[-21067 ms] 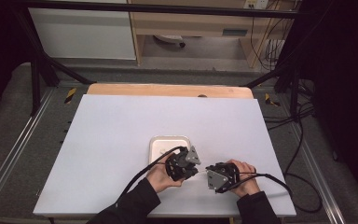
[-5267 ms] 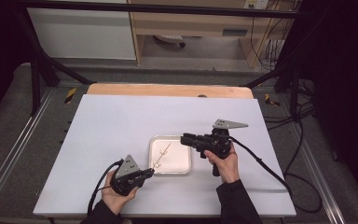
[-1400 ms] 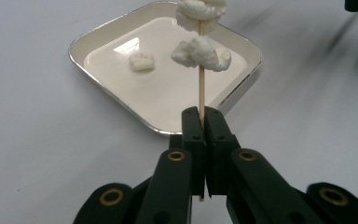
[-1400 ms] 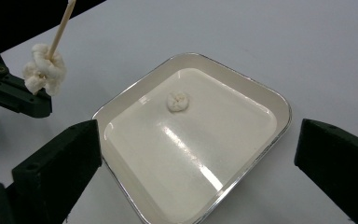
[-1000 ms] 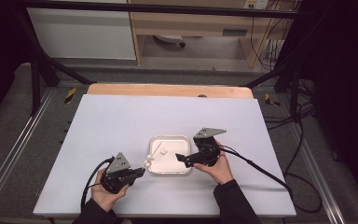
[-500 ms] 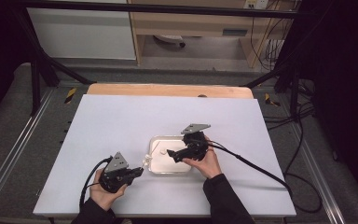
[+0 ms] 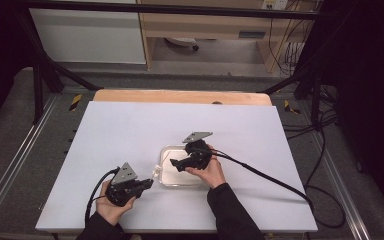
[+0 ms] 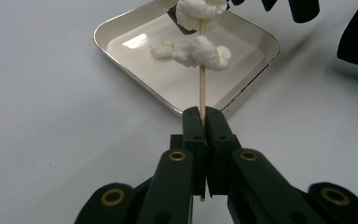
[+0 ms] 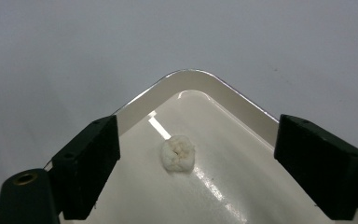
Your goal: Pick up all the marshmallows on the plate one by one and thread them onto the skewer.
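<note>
Now skewering popcorn over the white tray (image 7: 166, 178)
Left gripper (image 8: 203, 122) clamps a wooden skewer (image 8: 202, 88) bearing popcorn above the tray; right gripper (image 9: 196, 161), jaws wide but just closing, straddles a loose popcorn piece (image 9: 178, 153) lying in the tray, untouched

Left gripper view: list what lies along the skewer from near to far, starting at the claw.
Left claw shut on the wooden skewer → near rim of the white tray → lower white puffy piece on the skewer → upper white puffy piece at the top edge.
</note>
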Motion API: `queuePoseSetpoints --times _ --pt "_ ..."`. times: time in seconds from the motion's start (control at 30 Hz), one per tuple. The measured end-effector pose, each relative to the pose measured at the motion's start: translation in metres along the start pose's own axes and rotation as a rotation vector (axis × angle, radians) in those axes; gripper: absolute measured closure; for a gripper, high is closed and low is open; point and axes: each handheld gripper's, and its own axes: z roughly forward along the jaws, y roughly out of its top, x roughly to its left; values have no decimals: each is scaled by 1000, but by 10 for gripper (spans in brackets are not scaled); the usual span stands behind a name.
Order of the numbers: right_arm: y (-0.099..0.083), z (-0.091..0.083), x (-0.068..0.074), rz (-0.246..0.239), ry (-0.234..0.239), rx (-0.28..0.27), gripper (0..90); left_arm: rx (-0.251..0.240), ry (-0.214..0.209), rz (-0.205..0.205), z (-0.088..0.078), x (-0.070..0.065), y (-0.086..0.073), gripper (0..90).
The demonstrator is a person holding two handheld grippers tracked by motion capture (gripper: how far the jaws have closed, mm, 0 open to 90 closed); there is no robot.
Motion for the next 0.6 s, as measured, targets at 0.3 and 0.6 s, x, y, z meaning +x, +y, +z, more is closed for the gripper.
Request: queuePoseSetpoints --times 0.3,0.6 --pt "-3 12 0 -20 32 43 371 7 4 -8 1 2 -1 885" --pt "-9 21 0 -59 43 82 531 13 4 -9 2 2 -2 885"
